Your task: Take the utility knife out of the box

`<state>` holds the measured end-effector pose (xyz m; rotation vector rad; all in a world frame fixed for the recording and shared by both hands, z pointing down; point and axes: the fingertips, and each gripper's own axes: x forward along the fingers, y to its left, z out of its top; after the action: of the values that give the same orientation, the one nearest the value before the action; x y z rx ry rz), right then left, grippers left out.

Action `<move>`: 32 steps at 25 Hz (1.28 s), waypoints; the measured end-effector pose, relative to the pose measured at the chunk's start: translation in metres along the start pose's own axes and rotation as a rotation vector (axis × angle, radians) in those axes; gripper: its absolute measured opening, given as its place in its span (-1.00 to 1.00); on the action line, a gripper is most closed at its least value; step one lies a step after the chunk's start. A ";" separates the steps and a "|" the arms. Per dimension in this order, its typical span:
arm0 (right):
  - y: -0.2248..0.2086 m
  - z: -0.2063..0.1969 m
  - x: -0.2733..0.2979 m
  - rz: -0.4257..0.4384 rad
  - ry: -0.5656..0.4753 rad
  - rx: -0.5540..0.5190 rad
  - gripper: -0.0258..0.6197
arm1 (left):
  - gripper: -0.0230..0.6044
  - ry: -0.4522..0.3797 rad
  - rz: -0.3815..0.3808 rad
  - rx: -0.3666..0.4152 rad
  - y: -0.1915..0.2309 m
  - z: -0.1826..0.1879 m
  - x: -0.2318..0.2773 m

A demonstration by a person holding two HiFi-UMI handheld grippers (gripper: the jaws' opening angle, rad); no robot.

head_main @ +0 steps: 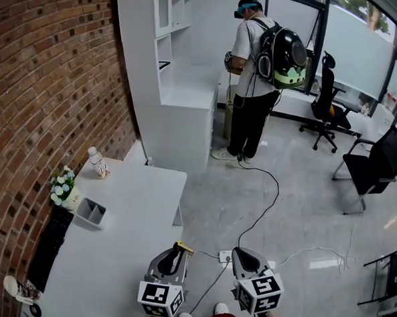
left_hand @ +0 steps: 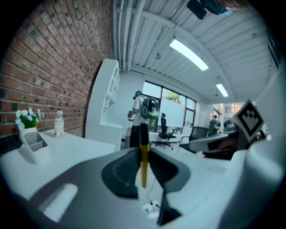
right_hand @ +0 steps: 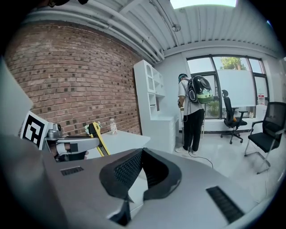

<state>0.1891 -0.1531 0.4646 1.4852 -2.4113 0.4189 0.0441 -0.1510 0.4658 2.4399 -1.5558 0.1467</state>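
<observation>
My left gripper hangs past the near right edge of the white table. It is shut on a yellow-and-black utility knife, which stands upright between the pads. That knife's yellow tip shows at the jaws in the head view, and it also shows at the left of the right gripper view. The small grey open box stands on the table's left side, next to the flowers, well away from both grippers. My right gripper is over the floor beside the left one, its jaws closed with nothing between them.
A plastic bottle, a pot of white flowers and a black keyboard sit along the brick wall. A person with a backpack stands at a white shelf unit. A cable and power strip lie on the floor; office chairs stand right.
</observation>
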 end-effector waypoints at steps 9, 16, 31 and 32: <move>-0.028 0.001 -0.010 -0.006 -0.017 0.015 -0.90 | -0.72 0.026 0.007 0.024 -0.019 -0.003 0.015; -0.042 -0.003 -0.017 0.000 -0.021 0.023 -0.90 | -0.72 0.036 0.003 0.034 -0.035 -0.008 0.022; -0.087 -0.007 -0.048 -0.018 -0.055 0.027 -0.90 | -0.72 0.050 0.001 0.062 -0.078 -0.013 0.039; -0.090 -0.007 -0.050 -0.019 -0.058 0.028 -0.90 | -0.72 0.048 0.001 0.063 -0.081 -0.013 0.041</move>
<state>0.2923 -0.1478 0.4610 1.5519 -2.4432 0.4119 0.1355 -0.1506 0.4746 2.4639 -1.5548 0.2563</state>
